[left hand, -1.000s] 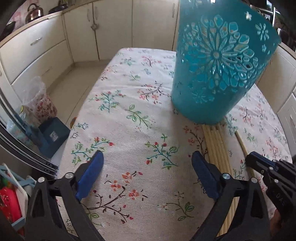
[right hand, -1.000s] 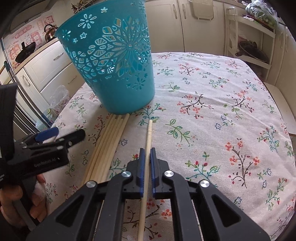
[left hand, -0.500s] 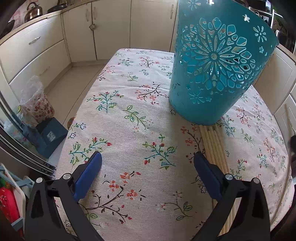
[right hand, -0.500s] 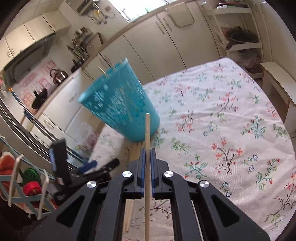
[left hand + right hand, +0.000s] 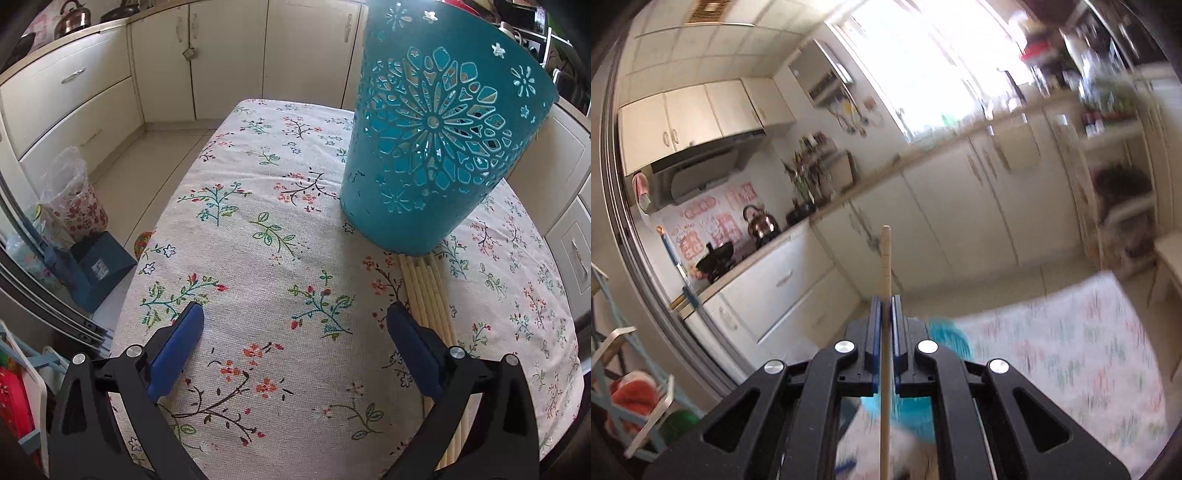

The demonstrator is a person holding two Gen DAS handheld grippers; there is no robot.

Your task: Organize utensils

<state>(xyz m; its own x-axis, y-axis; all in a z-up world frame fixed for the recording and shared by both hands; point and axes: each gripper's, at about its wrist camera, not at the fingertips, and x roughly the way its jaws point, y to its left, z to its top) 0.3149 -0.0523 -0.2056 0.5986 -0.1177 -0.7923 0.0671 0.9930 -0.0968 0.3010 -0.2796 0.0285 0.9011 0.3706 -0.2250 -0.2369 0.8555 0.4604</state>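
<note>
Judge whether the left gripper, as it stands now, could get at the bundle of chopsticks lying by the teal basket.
Probably yes. The left gripper is open and empty, and the chopsticks lie bare on the tablecloth beside its right finger. Only their far ends meet the teal basket.

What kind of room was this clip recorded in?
Most likely a home kitchen: cream cabinets line the walls, a kettle sits on the counter beneath a range hood, and a table with a floral tablecloth stands in the middle.

Cream kitchen cabinets [image 5: 207,62] along the walls; pale tiled floor [image 5: 155,155]; bright window [image 5: 923,66] — kettle [image 5: 759,225] on the counter.
</note>
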